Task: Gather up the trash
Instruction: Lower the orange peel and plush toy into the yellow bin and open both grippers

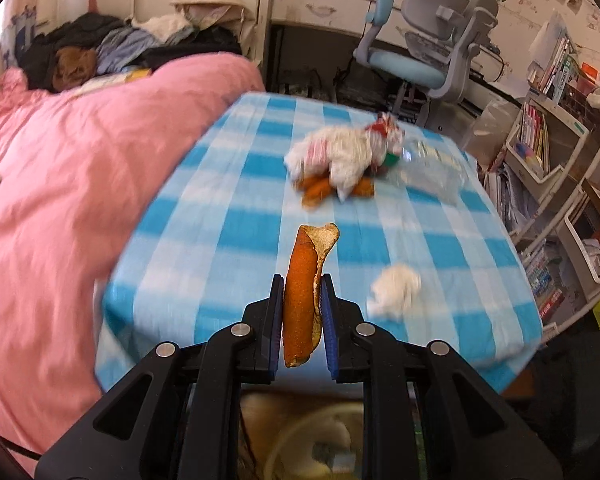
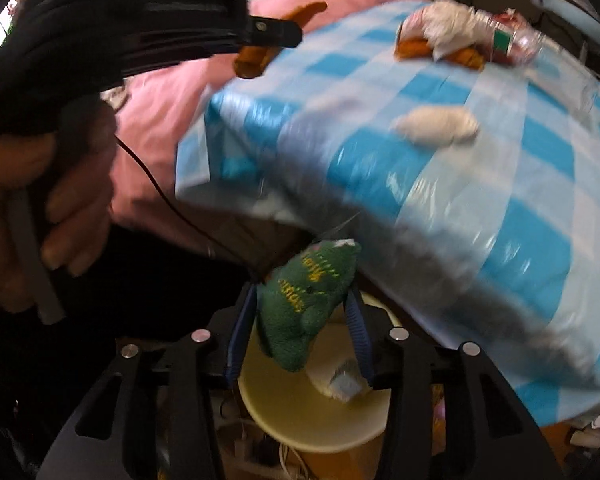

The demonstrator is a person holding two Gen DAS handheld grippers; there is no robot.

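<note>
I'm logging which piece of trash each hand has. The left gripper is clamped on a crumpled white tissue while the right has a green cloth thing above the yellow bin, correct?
Not quite. The left gripper is clamped on a strip of orange peel, not a tissue; the left wrist view shows it. The crumpled white tissue lies on the checked tablecloth. The rest holds: a green cloth thing sits between the right gripper's jaws above the yellow bin.

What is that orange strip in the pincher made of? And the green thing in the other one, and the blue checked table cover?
The orange strip looks like citrus peel: pebbly orange outside, pale pith inside. The green thing seems to be soft, fuzzy fabric with yellow stitched lettering, perhaps a small towel or sock. The checked table cover looks like thin plastic sheet, since it shines and wrinkles at the edge.
</note>
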